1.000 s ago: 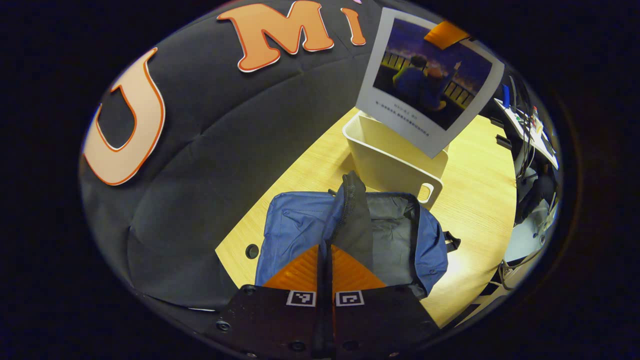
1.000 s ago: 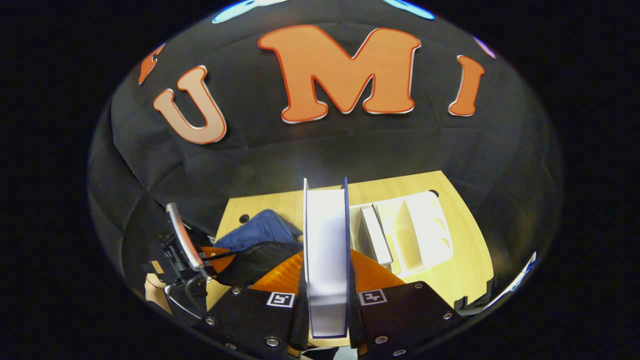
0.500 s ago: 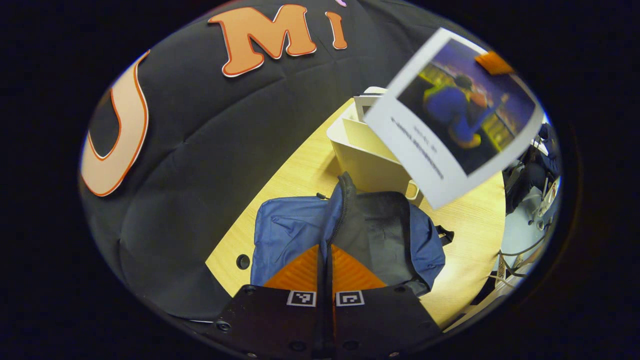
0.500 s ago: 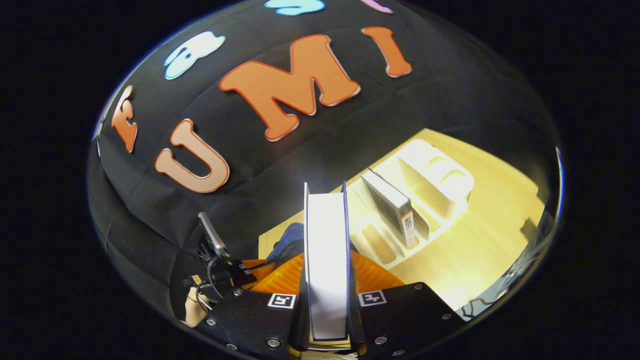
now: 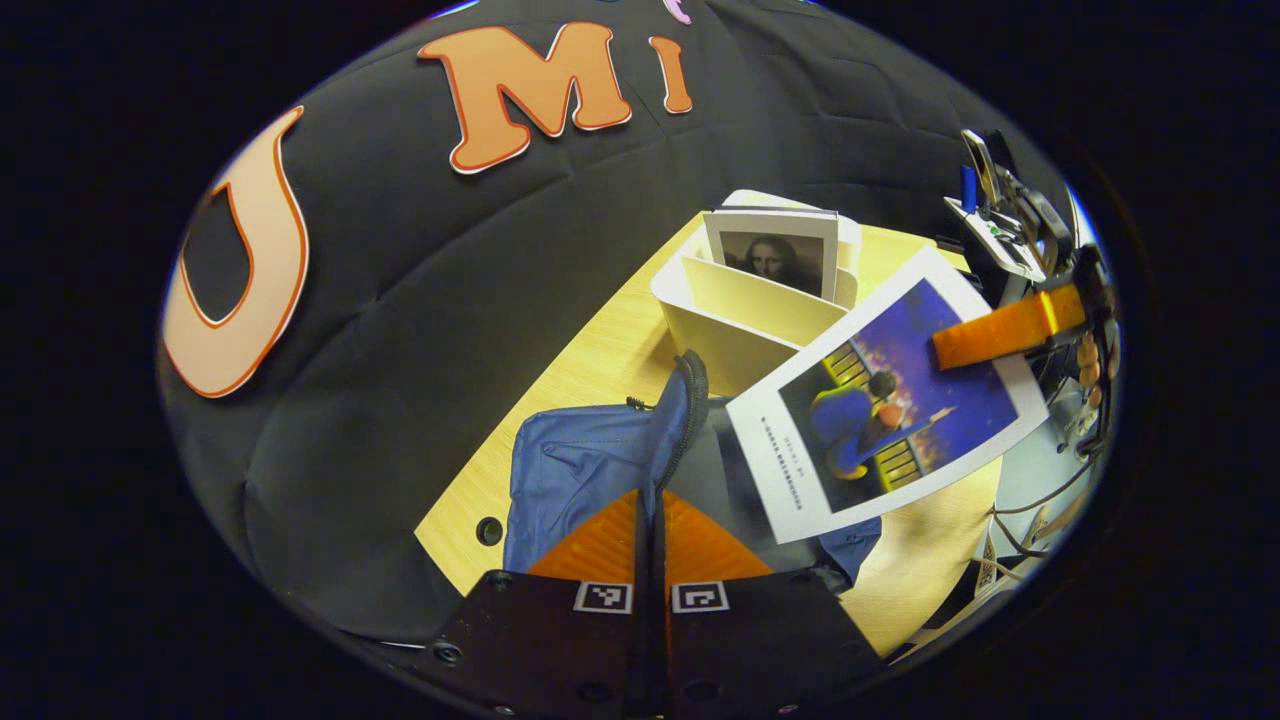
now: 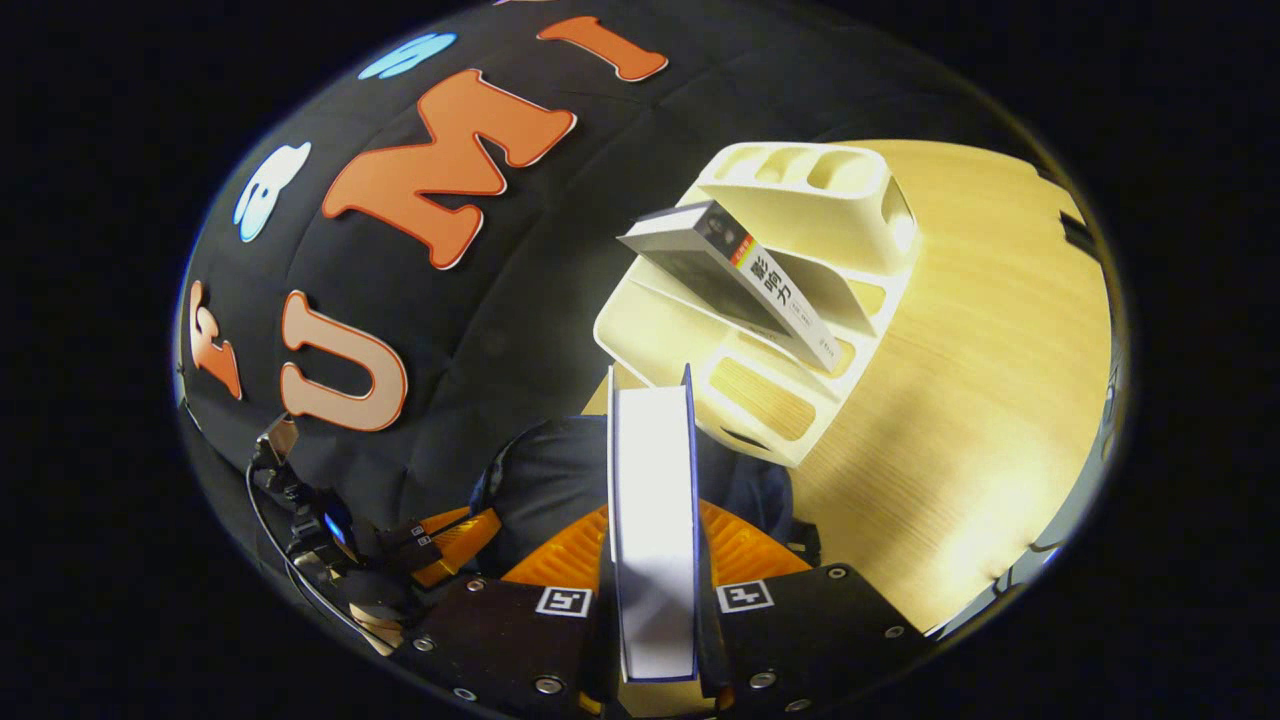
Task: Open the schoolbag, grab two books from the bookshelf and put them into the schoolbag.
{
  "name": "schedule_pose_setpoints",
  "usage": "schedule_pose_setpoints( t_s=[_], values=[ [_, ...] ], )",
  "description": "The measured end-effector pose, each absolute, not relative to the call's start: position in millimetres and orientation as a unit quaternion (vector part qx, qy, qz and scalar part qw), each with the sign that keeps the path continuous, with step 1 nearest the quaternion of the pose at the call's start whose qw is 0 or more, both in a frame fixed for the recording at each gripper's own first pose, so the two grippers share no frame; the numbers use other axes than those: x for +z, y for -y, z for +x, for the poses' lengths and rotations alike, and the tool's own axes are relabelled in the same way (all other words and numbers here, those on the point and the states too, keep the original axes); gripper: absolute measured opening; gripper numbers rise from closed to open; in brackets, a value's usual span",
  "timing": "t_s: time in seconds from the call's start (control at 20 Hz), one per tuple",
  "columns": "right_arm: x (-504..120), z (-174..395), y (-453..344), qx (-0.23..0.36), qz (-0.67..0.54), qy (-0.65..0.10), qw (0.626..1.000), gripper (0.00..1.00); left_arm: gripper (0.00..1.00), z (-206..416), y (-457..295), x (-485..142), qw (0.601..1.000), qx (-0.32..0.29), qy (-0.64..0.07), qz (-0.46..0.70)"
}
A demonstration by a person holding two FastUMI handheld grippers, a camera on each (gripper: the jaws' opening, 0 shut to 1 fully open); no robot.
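I am carrying the first book [image 6: 652, 520] toward the schoolbag [image 5: 575, 470]; my right gripper [image 6: 652, 585] is clamping it, both orange jaws pressing on its covers, the white page edge facing the camera. In the left gripper view that book is hanging tilted just above the bag's dark open mouth, its blue picture cover showing. My left gripper [image 5: 650, 545] is pinching the raised zippered flap [image 5: 680, 410], jaws closed almost to touching on the fabric, holding the opening wide.

Next, I judge, I am needing to lower the book edge-first into the mouth without catching the flap, then let go. The bag is lying flat on the wooden surface [image 6: 960, 420], blue outside, grey lined. The second book [image 6: 740, 280] is leaning in the cream bookshelf [image 6: 800, 180] just behind the bag.
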State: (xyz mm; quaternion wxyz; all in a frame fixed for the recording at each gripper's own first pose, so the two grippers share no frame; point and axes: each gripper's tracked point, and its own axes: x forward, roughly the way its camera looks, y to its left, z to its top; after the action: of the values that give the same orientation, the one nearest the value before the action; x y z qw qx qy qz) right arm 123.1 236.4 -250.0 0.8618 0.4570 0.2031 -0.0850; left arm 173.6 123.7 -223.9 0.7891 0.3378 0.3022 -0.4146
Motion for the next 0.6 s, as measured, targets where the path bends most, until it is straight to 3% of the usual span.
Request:
schedule_pose_setpoints(
  t_s=[0.6],
  values=[
    [-303, 197, -271, -0.053, 0.508, -0.186, 0.839, 0.30, 0.00, 168, -125, -205, 0.789, -0.423, -0.293, 0.336]
  ],
)
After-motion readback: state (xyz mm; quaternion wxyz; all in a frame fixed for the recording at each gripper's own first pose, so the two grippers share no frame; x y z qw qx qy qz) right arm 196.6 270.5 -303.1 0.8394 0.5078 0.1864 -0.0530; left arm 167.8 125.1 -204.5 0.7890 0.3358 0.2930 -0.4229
